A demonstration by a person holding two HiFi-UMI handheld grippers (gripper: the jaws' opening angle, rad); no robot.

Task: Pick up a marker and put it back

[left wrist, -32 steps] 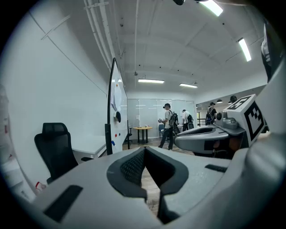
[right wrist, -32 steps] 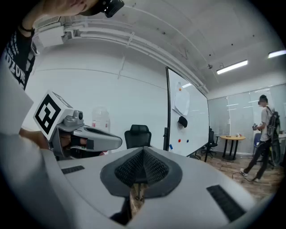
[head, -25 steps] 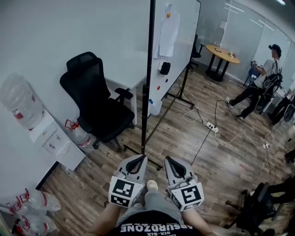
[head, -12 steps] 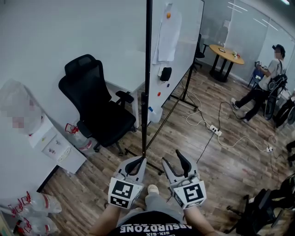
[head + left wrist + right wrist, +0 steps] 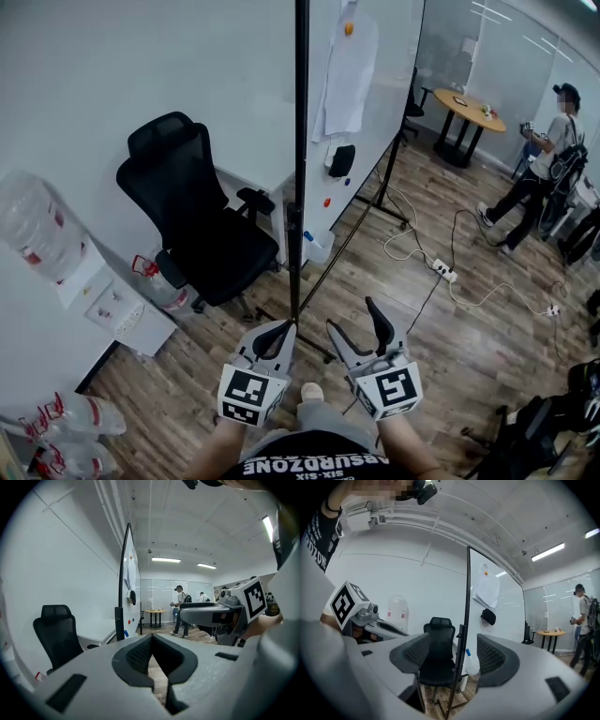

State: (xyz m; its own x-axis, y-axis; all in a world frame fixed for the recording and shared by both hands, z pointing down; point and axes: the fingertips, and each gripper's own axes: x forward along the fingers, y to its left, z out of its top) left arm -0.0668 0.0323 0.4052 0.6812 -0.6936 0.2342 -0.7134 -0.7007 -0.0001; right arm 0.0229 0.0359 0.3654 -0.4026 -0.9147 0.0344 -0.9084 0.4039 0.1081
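Opening right claw (image 5: pixel 352 317), empty, facing whiteboard (image 5: pixel 389 94)

Ahead of left gripper (image 5: pixel 278 330): whiteboard post (image 5: pixel 301 141) is standing close.
Left: office chair (image 5: pixel 192 220) is blocking.
Right: wooden floor (image 5: pixel 487 342) is lying open.

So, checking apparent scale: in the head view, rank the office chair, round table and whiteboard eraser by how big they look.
1. office chair
2. round table, farther off, so true size unsure
3. whiteboard eraser
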